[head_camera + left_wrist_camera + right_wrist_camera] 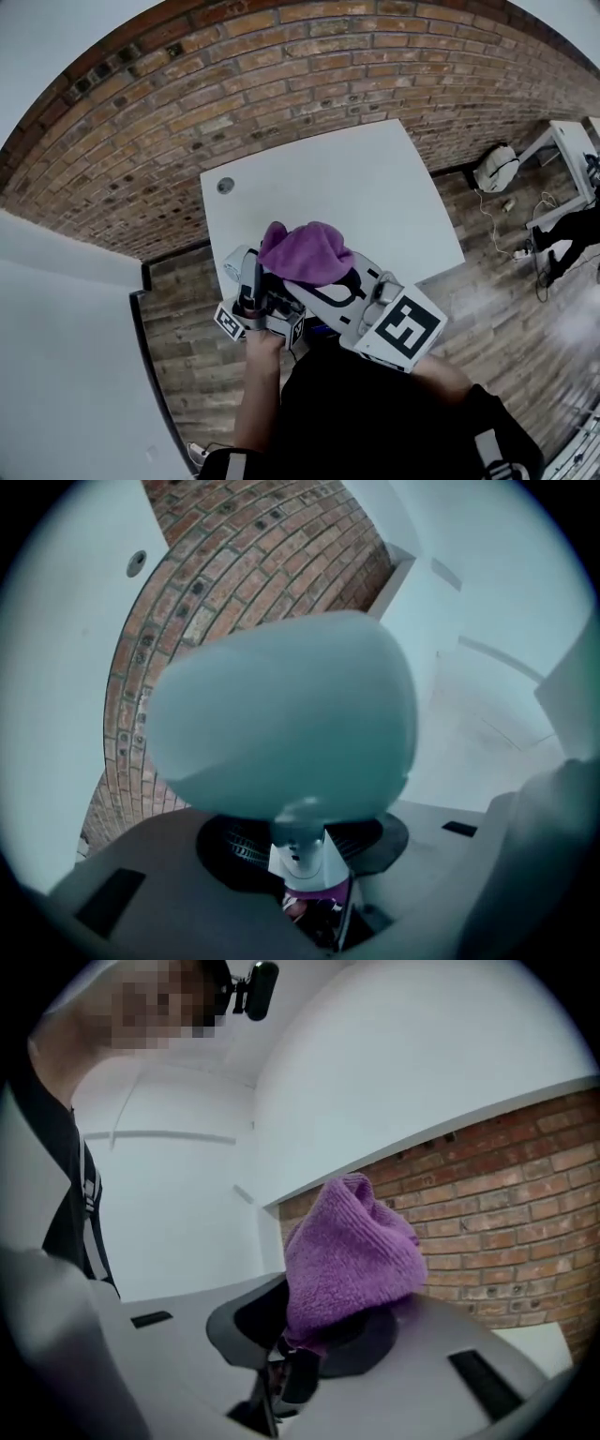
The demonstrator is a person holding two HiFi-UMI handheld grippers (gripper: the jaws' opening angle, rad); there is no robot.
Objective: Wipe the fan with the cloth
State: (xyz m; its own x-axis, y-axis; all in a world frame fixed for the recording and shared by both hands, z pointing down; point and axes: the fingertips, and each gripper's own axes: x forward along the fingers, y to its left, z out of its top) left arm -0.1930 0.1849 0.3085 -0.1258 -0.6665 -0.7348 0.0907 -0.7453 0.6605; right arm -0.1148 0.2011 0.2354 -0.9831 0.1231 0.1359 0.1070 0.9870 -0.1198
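**What cannot be made out**

In the left gripper view the fan point(281, 719) sits so close to the lens that its head is only a pale blur, and no blades or grille can be told. In the head view the purple cloth point(302, 251) covers most of the fan and the tips of both claws. In the right gripper view the cloth's folds hide where the right claw point(298, 1349) pinches it. The person's body cuts off the counter point(375, 187) at its near edge. A round mark point(225, 186) on the counter is too small to identify.
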